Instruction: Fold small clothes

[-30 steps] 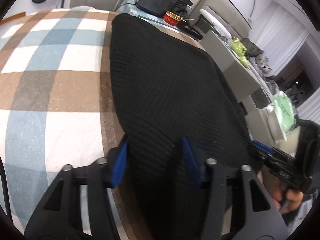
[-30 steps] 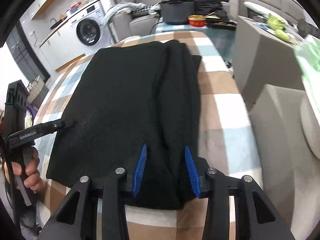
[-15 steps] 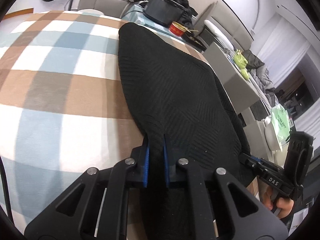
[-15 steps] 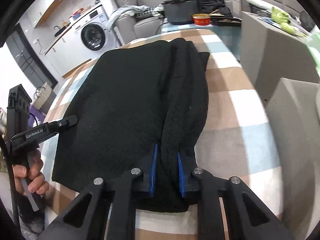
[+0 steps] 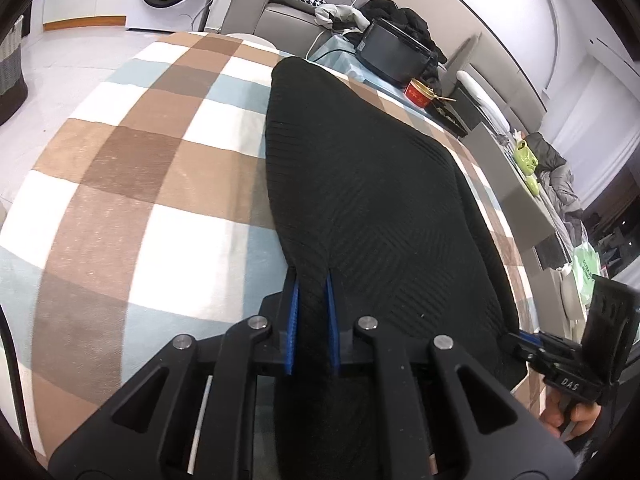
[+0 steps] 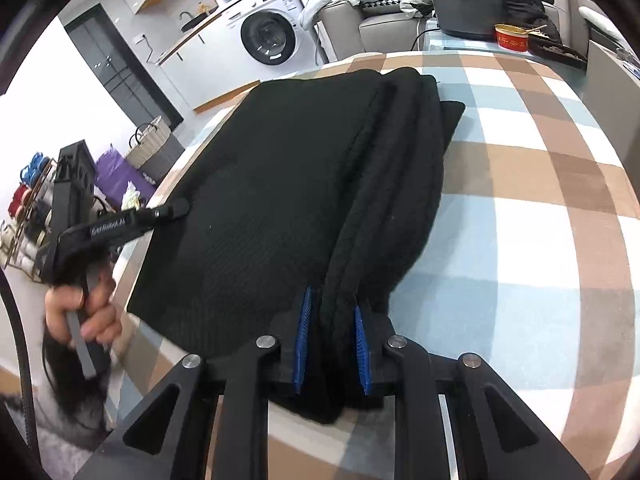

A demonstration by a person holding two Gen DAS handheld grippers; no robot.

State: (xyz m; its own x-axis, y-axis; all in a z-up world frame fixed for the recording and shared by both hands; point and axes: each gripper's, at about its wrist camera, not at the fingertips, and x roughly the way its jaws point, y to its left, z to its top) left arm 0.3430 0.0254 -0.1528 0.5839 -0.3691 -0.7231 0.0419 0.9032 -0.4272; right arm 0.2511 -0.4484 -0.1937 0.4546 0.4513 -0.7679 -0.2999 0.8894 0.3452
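Lying flat, ribbed black garment (image 5: 372, 200).

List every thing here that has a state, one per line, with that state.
Left gripper: shut on the near edge of the black knit garment.
Right gripper: shut on the garment's bunched folds.
Black knit garment: lying on the checked blanket, partly folded along one side.
Washing machine: door shut.
Red bowl: uncovered, a utensil resting in it.

"DAS" on the right gripper (image 5: 570, 384); "GenRobot.AI" on the left gripper (image 6: 120, 226)
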